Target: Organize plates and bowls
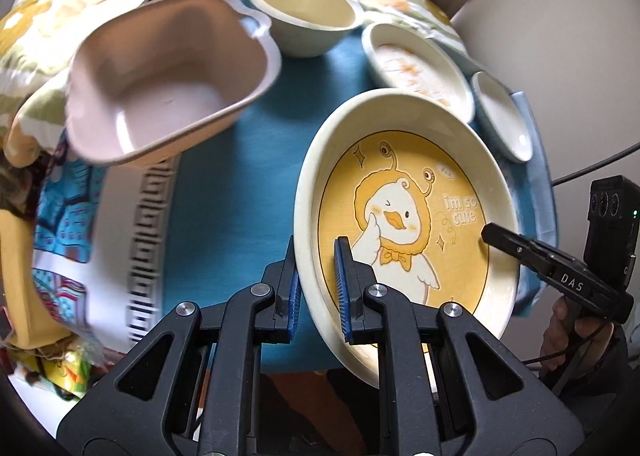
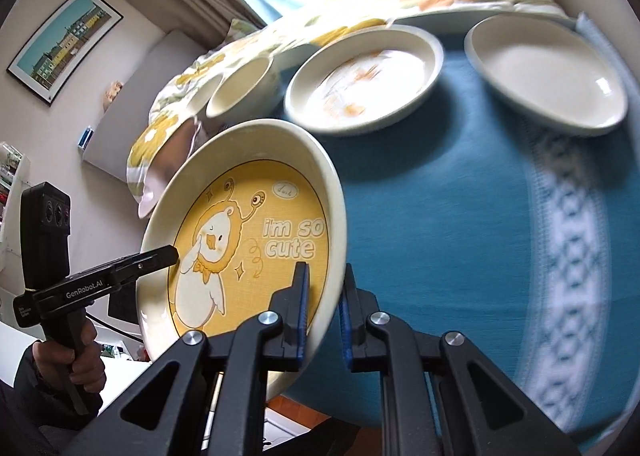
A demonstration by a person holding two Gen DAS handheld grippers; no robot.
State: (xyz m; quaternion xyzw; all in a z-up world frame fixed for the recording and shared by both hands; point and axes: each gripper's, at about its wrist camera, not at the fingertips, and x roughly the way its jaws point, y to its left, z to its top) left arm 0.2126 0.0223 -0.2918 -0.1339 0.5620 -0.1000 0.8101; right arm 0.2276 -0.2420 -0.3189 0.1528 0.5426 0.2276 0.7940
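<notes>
1. The cream-rimmed round ceramic plate with a yellow cartoon duck printed in its well (image 1: 404, 223) is the landmark here. It is off the table, tilted, above the near part of the teal tablecloth (image 1: 228, 183).
2. The left gripper (image 1: 318, 288) is clenched on the plate's near-left rim, one blue pad inside the well and one outside. The right gripper (image 2: 323, 308) grasps the opposite rim in the same way. A grip on each side likely keeps a wide, heavy plate from swinging.
3. The person's hand (image 2: 70, 360) on the left gripper's handle shows left of the plate in the right wrist view.
4. Left of the plate, and just beyond it, is a pale pink squarish plastic bowl with a scalloped rim (image 1: 172, 79). It looks tilted; what bears it I cannot tell.
5. Beyond the plate, a cream plate with orange marks (image 2: 360, 79) and a plain white plate (image 2: 548, 71) lie flat side by side, likely stacking targets.
6. Farther off, two cream round bowls (image 1: 306, 15) sit against the floral quilt (image 1: 52, 23).
</notes>
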